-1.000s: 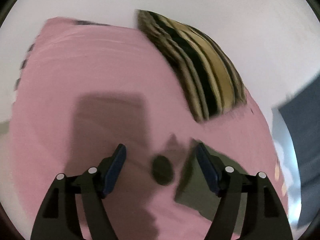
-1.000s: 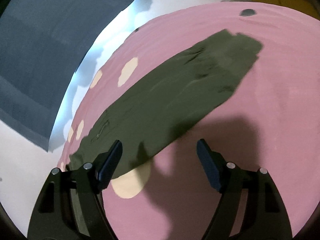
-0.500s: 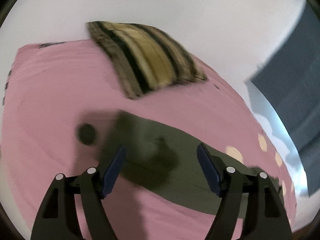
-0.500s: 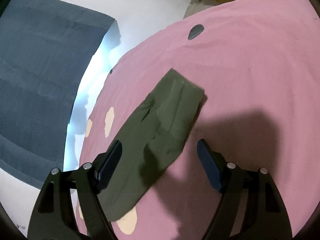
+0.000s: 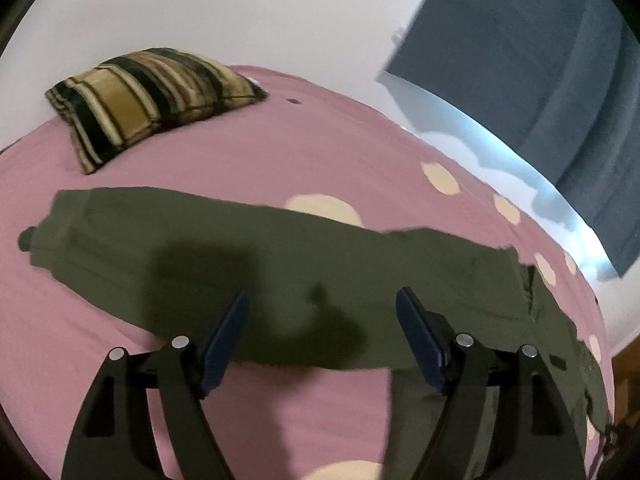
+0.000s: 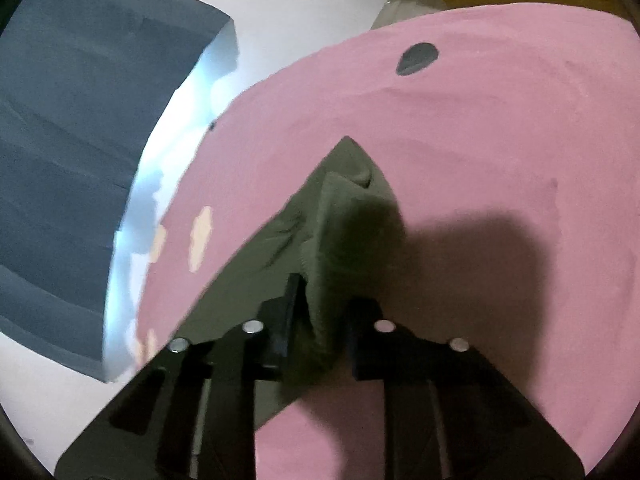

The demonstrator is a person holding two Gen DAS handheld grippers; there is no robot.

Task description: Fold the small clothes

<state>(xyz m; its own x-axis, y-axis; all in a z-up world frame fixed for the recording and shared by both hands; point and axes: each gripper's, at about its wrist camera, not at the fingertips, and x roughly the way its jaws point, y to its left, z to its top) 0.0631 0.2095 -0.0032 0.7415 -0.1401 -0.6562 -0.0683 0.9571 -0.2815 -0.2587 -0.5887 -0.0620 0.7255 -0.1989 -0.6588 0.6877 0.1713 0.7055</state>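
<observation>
An olive green garment (image 5: 280, 264) lies stretched across the pink bed sheet (image 5: 280, 148). My left gripper (image 5: 322, 312) is open and empty, held just above the garment's near edge. In the right wrist view my right gripper (image 6: 320, 300) is shut on a bunched edge of the olive garment (image 6: 344, 216), which rises in a fold between the fingers.
A striped black and tan pillow (image 5: 148, 100) lies at the far left of the bed. A grey blue curtain (image 5: 540, 80) hangs on the white wall to the right. The sheet has cream dots (image 5: 440, 178) and a dark dot (image 6: 416, 58).
My right gripper closed on the garment's edge and lifted it into a fold. My left gripper swung right, over the garment, still open.
</observation>
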